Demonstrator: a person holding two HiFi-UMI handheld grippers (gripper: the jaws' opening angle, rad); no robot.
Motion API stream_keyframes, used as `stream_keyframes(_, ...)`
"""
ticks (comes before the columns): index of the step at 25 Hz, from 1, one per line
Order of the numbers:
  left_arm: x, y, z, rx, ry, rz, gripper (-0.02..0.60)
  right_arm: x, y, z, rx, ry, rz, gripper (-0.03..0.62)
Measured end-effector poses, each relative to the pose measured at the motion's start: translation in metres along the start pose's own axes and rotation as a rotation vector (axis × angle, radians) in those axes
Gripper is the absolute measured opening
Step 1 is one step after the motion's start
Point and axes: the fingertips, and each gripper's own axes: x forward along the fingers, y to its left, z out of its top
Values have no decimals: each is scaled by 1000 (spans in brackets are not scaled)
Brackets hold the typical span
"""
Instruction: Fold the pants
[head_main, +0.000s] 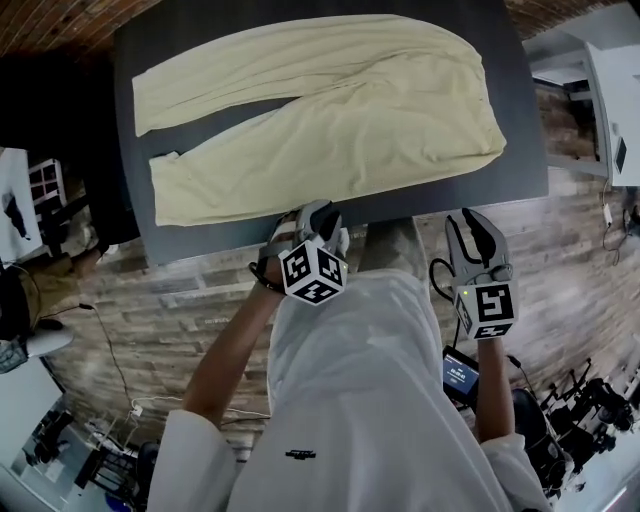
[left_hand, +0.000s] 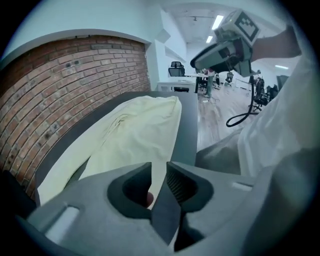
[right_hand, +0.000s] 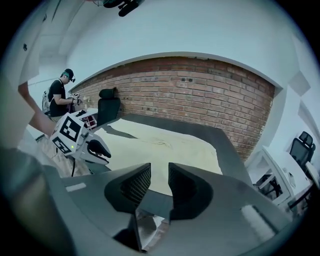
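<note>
No brand name or readable word shows anywhere: the cube on the left gripper and the cube on the right gripper carry only black-and-white square markers, a small dark mark on the person's white shirt is too small to read, and so is the lit blue screen at the person's hip. The pants, pale yellow, lie spread flat on the dark table, waist to the right and both legs running left with a dark wedge of tabletop between them. The left gripper hangs at the table's near edge, right by the lower leg's near edge, which its body hides at that spot in the head view; its jaws stand slightly apart with only the table edge and cloth seen past the gap, nothing gripped (a small reddish spot low between them cannot be made out). The right gripper is by the same edge, farther right and clear of the cloth, its jaws likewise a little spread and holding nothing. In each gripper view the jaws cover the nearest stretch of the pants.
</note>
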Motion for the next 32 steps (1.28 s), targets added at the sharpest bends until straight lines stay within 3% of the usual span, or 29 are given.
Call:
stream_keyframes(10,55,-6,-38,113,144,-49,118,9,9,-7,26,31,19,101)
stream_keyframes(16,65,-1,-47,39,201,-32,117,16,-3,-12,23,52,40,101)
stream_keyframes(21,70,-4,-53,50,228,-54,115,25,-17,-17,-11,75,53,101)
stream_keyframes(22,70,-3,-53,37,229,-45,106,27,-21,-19,-14,80,53,101)
stream_keyframes(24,70,2,-52,-8,225,-19,5,29,-29,-20,-17,86,50,101)
stream_keyframes(27,69,4,-51,-71,220,-25,5,33,-39,-23,-25,95,45,101)
stream_keyframes(32,55,10,-45,-88,210,-19,5,46,-48,-38,-58,124,60,116)
